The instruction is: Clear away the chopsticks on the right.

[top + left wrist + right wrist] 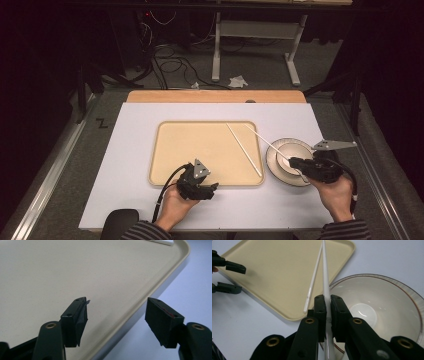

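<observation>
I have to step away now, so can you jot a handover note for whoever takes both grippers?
Right gripper: shut on a white chopstick, raised over the bowl's rim.
Left gripper: open, holding nothing, at the tray's near edge.
Second chopstick: lying inside the tray at its right side.
Done: one chopstick on the tray.
Left: probably lay the held chopstick beside it.

In the middle of the frame your tray (200, 150) lies on the counter (130, 150). One chopstick (244, 149) lies in its right part. The bowl (280, 167) sits just right of the tray. Your right gripper (295, 162) holds the other chopstick (262, 138) above the bowl. Your left gripper (212, 187) is at the tray's lower edge.
</observation>
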A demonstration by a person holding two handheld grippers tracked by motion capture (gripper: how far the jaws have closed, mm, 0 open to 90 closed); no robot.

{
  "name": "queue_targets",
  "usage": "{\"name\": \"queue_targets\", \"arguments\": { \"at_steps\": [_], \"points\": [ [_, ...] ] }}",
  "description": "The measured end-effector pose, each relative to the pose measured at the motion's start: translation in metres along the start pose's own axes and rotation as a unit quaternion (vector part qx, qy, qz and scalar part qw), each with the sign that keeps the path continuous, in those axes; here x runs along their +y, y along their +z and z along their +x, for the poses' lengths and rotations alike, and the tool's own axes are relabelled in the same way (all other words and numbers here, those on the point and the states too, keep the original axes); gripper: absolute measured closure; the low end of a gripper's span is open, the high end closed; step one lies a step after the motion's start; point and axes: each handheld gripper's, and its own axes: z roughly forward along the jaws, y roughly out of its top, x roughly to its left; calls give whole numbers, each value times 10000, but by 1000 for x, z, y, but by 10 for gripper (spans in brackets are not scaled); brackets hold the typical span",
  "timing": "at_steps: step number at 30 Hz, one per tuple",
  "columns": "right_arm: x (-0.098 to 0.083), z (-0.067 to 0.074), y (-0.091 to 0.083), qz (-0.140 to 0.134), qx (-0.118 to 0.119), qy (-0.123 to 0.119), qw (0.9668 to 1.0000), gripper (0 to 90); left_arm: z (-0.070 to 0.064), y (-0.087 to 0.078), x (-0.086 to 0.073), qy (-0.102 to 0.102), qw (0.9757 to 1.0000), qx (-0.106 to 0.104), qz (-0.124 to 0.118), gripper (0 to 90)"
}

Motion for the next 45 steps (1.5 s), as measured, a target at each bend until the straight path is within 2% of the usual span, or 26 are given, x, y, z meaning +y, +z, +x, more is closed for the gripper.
{"name": "queue_targets", "arguments": {
  "at_steps": [3,6,11,14,20,36,45],
  "points": [
    [2,8,3,88,99,-75,9999,853,0,0,0,7,10000,5,-3,345],
    [4,18,10,178,166,-254,9994,853,0,-1,0,-4,10000,38,-1,346],
    [6,28,19,287,293,-366,9985,853,0,-2,0,-10,10000,70,-55,346],
    [8,32,23,289,390,-348,9982,853,0,-4,-1,-16,9999,120,-69,346],
    [12,44,38,371,546,-538,9964,853,1,-7,-4,-87,9998,187,-85,346],
    [26,66,75,639,663,-840,9922,852,7,-22,-19,-399,9980,471,-110,345],
    [33,76,96,883,551,-1008,9894,848,11,-31,-28,-601,9961,633,-136,337]
  ]
}}
